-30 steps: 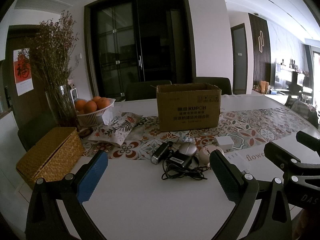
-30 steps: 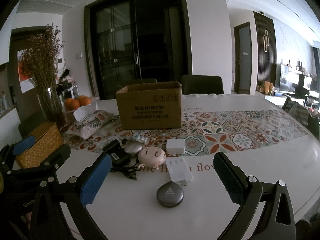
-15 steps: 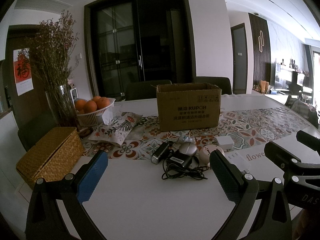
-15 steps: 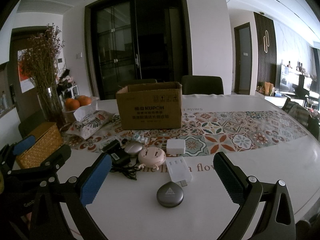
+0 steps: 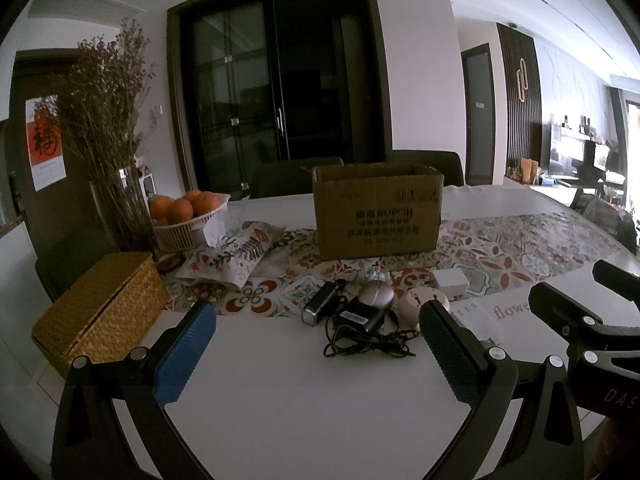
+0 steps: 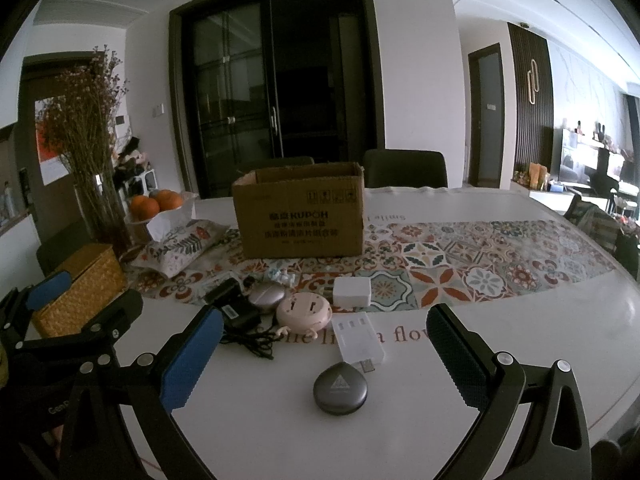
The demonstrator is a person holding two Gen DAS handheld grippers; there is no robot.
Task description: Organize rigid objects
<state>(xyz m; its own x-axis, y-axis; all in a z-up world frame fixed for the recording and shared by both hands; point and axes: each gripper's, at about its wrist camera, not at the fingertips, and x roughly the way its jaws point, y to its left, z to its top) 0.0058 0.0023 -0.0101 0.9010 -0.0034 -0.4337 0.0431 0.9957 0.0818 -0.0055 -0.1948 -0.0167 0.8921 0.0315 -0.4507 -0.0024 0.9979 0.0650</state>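
While both claws hang above the white table (image 6: 500,320):
Left gripper (image 5: 316,344): jaws wide apart, empty.
Right gripper (image 6: 324,350): jaws wide apart, empty.
Brown cardboard box (image 6: 299,216): top open, inside hidden, on patterned runner (image 6: 460,264).
White woven basket (image 5: 188,228): holds oranges (image 5: 178,208).
Small gadgets: grey round case (image 6: 340,388), white flat charger (image 6: 358,340), pink round device (image 6: 304,310), black adapter with cord (image 5: 360,320), clustered before box.
Open room: bare tabletop nearest both claws.
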